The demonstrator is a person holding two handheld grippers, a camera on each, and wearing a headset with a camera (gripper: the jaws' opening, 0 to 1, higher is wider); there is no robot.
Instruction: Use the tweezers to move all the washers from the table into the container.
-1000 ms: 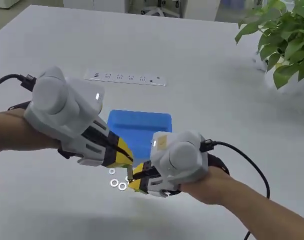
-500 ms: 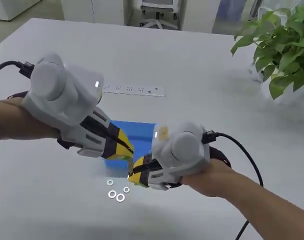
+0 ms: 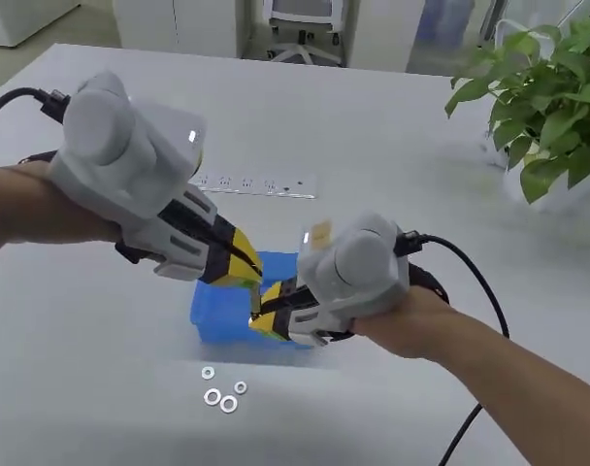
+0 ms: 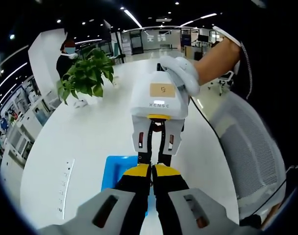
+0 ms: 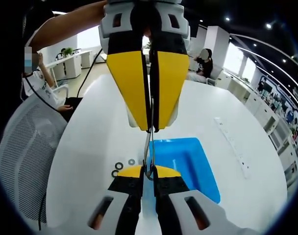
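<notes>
Thin metal tweezers [image 5: 149, 142] run between the two grippers, which face each other tip to tip. My left gripper [image 3: 248, 277] is shut on one end and my right gripper [image 3: 262, 324] is shut on the other. Both hover over the blue container [image 3: 213, 320], an open shallow tray. Several small silver washers [image 3: 220, 393] lie on the white table just in front of the container, clear of both grippers. In the right gripper view the washers [image 5: 120, 166] sit left of the container [image 5: 188, 166]. I cannot tell whether the tweezer tip carries a washer.
A white power strip [image 3: 256, 183] lies behind the container. A potted plant [image 3: 547, 107] stands at the far right, and an office chair [image 3: 300, 24] is beyond the table's far edge. A black cable [image 3: 479, 291] trails from the right gripper.
Both grippers, joined by the tweezers, have moved from beside the washers to over the blue container. The washers on the table lie as before. The head camera has shifted.
</notes>
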